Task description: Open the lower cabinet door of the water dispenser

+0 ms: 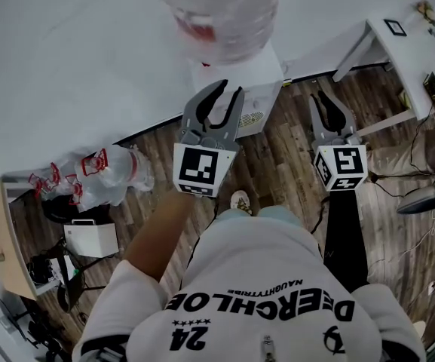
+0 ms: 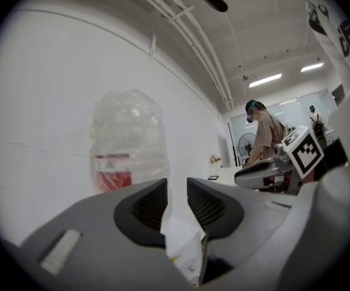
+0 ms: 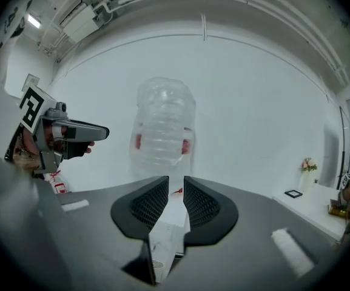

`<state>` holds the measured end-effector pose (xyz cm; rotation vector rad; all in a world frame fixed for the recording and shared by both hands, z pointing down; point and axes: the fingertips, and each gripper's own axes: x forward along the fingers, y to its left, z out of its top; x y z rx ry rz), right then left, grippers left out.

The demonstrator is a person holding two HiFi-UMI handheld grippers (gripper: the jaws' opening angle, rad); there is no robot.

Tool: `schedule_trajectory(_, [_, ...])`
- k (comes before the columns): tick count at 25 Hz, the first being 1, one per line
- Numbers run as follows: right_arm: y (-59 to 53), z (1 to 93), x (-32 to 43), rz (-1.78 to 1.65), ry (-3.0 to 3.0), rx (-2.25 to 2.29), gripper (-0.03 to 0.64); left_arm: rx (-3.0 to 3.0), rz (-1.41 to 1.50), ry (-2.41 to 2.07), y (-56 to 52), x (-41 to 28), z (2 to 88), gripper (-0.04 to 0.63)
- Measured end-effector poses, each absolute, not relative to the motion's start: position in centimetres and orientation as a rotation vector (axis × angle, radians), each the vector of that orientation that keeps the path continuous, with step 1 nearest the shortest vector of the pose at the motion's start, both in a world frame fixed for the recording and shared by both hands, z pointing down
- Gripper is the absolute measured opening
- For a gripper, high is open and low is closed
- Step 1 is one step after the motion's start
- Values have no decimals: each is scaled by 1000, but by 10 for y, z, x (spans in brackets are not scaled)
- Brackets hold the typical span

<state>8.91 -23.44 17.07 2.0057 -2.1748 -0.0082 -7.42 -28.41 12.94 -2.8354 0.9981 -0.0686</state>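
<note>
The water dispenser (image 1: pixel 241 78) is a white cabinet against the wall, with a clear bottle (image 1: pixel 225 10) on top. Its front panel (image 1: pixel 253 111) faces me; I cannot make out the lower door's edge or handle. My left gripper (image 1: pixel 230 89) is held just in front of the dispenser, open and empty. The right gripper (image 1: pixel 324 102) hovers to its right, its jaws a narrow gap apart with nothing between them. In the left gripper view the white dispenser (image 2: pixel 184 250) shows through the jaws below the bottle (image 2: pixel 126 141). The right gripper view frames the dispenser (image 3: pixel 168 235) the same way.
Bagged empty bottles (image 1: pixel 104 173) lie on the wood floor at the left by a white box (image 1: pixel 90 237) and a shelf (image 1: pixel 4 232). A white table (image 1: pixel 413 44) stands at the right, cables (image 1: pixel 421 194) below it. A person (image 2: pixel 264 132) stands far off.
</note>
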Motion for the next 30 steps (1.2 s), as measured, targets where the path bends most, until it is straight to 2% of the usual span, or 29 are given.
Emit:
schedule_trajectory(15, [-242,194,101,101,-2196,1991,58,-2916,-85,955,-297,-49,156,132])
schedule_trajectory(26, [-290,195,135,20,-2402,1745,61,-2855,-57,1131,-324,-2,157,132])
schedule_trajectory(30, [-316,194,154,-13,-2475,1618,89,-2833,-26,1218,-333,23,160,132])
